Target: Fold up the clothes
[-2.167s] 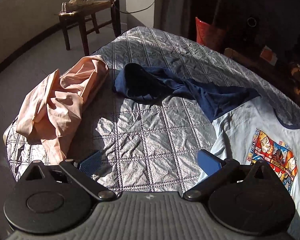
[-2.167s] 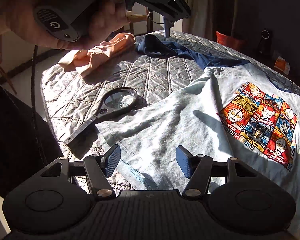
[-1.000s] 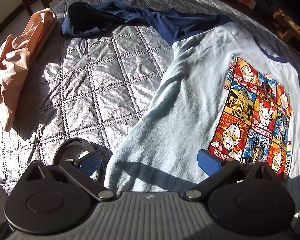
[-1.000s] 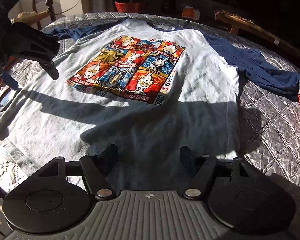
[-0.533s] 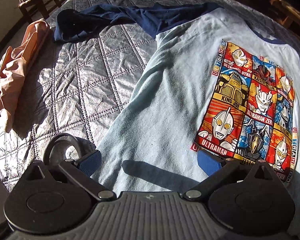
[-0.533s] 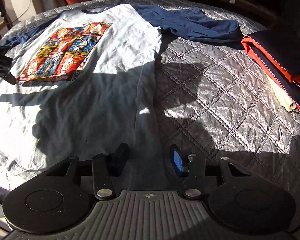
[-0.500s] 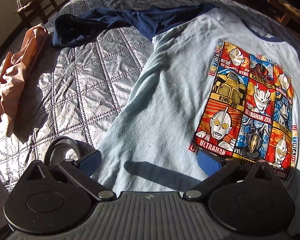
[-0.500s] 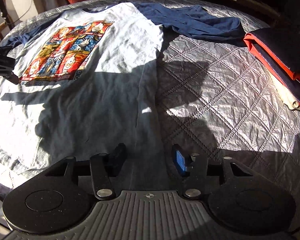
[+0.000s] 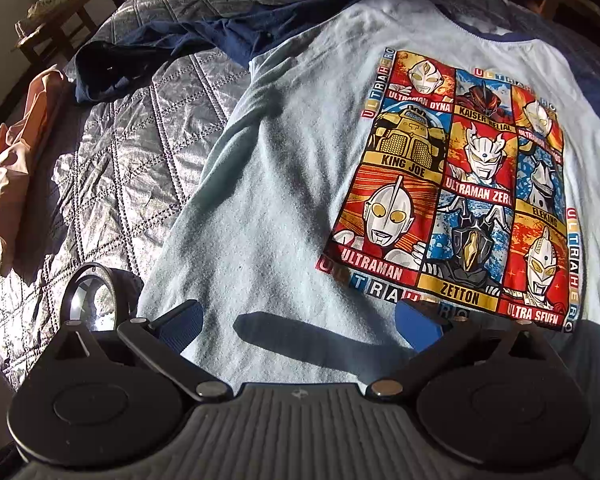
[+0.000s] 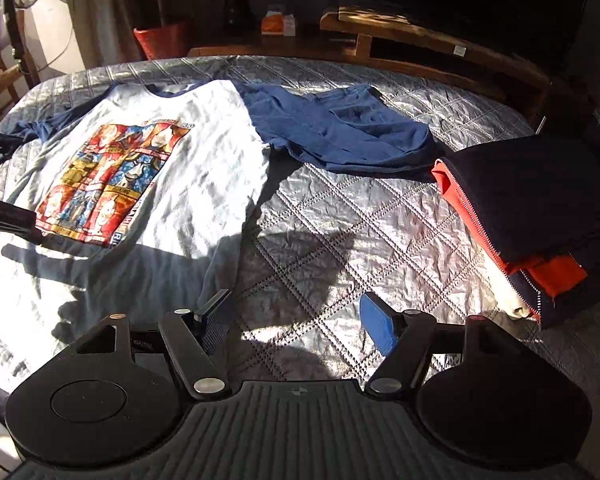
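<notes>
Item: printed shirt, laid flat face-up on quilted desk, sleeves toward 12 o'clock, presumably for folding; left claw and right claw held spread, empty.

Setting: a lived-in room at home, sunlit. In front of my grippers lies a silver-grey quilted cover spread over a wide surface, with household laundry on it: a printed T-shirt flat ahead of my left gripper, a peach garment bunched far to its left, a folded dark and orange stack to the right of my right gripper. Beyond the cover, ahead of my right gripper, a low wooden bench and a red pot; to the far left a curtain and a wooden chair.
</notes>
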`<state>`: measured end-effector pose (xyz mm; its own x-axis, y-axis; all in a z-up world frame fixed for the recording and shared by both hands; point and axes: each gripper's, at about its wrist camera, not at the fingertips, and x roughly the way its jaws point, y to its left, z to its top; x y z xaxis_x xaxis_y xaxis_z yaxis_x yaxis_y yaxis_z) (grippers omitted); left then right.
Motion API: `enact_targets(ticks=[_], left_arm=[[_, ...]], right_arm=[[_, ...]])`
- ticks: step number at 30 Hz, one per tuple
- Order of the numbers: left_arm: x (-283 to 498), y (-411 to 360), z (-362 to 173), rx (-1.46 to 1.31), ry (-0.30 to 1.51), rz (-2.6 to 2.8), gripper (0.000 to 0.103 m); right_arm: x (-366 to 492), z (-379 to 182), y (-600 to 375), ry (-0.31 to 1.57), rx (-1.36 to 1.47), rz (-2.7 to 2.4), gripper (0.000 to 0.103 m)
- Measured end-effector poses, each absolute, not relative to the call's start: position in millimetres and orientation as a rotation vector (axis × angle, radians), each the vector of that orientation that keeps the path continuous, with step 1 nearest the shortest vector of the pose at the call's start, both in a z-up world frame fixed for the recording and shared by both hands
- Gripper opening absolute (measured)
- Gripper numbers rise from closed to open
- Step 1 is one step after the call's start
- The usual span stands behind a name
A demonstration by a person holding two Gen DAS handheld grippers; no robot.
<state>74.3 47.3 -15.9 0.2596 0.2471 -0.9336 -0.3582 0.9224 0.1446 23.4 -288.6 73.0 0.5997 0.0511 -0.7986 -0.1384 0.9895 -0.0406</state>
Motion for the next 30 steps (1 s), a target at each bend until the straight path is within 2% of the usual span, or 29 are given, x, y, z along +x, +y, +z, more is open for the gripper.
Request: enact_targets(ticks=[4,5,15,23,24,25,26,30], left_arm=[[77,49,-15,-0.09,1.225,0.43,0.102],[77,49,-16,-0.094,1.229,0.431,0.102],[77,51,-18,-0.099,1.23,0.42,0.103],[72,50,-20,-0.078,1.216,0.403,0.103],[72,51,-21,-0.082,1.217,0.403,0.103],[72,51,-21,-0.083,1.217,0.403,0.103],[72,51,-20,-0.082,1.216,0.404,0.103],[72,50,-18,-0.074,1.217,0.405,0.102]], right_arm=[[111,105,-317,0.792,-0.218,0.03,0.07],[118,100,-316,0.807,-0.234,0.039,0.066],[196,48,-303,0.955,-0.388,0.132,0.063],[258,6,-292,1.071,-0.514,0.207,0.056],[266,1,-291,1.084,-0.528,0.216,0.05],[266,9,-299,1.059,-0.467,0.197,0.012],[266,17,-307,1.034,-0.406,0.178,0.0],[264,53,-339,0.913,-0.163,0.105,0.0]])
